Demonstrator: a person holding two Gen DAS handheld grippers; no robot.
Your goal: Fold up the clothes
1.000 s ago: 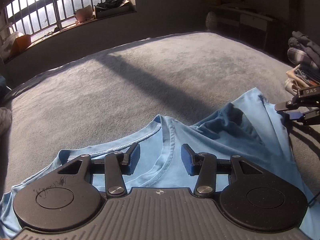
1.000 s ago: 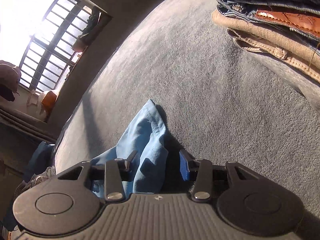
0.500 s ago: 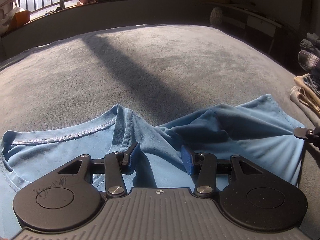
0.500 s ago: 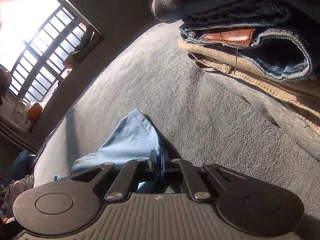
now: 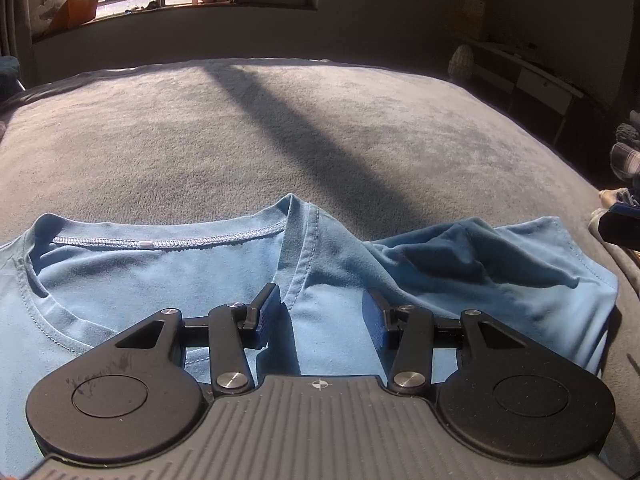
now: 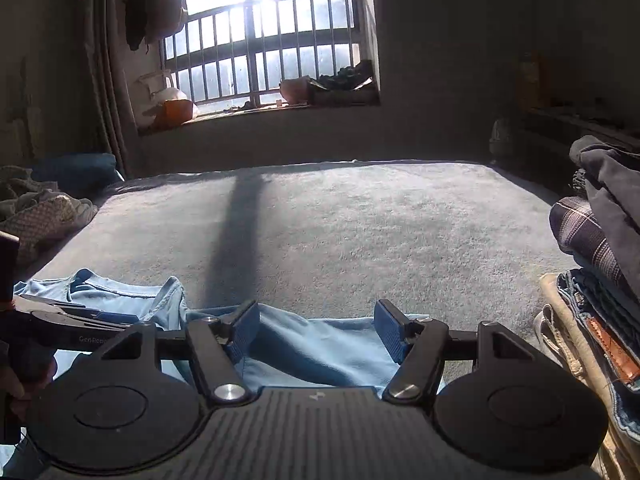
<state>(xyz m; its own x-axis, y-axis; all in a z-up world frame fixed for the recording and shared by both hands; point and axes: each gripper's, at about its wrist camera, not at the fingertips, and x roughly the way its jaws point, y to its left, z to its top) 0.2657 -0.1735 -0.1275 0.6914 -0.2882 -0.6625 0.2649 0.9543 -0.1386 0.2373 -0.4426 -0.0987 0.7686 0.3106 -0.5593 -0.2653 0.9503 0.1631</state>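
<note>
One light blue T-shirt (image 5: 132, 280), lying front-up on a grey fleece bed cover (image 5: 248, 136), neckline toward the window, collar seam and stitched back neckband showing. Its right sleeve (image 5: 500, 268) is rumpled, with folds rising into a shadowed ridge near the shoulder; the sleeve hem lies near the cover's right edge. One left gripper (image 5: 320, 316), jaws spread wide with nothing between them, poised low over the shirt's shoulder just right of the collar; whether the blue pads (image 5: 269, 312) touch the cloth cannot be told. One right gripper (image 6: 316, 330), jaws likewise wide apart and empty, positioned over the rumpled sleeve area, blue cloth visible between and beneath its fingers. From the right wrist view the left gripper appears at the left edge, held by a hand (image 6: 16, 384) only partly in frame. One stack of folded garments (image 6: 592, 300) at the right of the cover: dark and plaid items on top, denim with a brown leather patch below, tan cloth at the bottom. One loose heap of patterned laundry (image 6: 44, 212) at the far left. One barred window (image 6: 264, 48), brightly backlit, its sill carrying assorted clutter; a bar of shadow crosses the cover.
</note>
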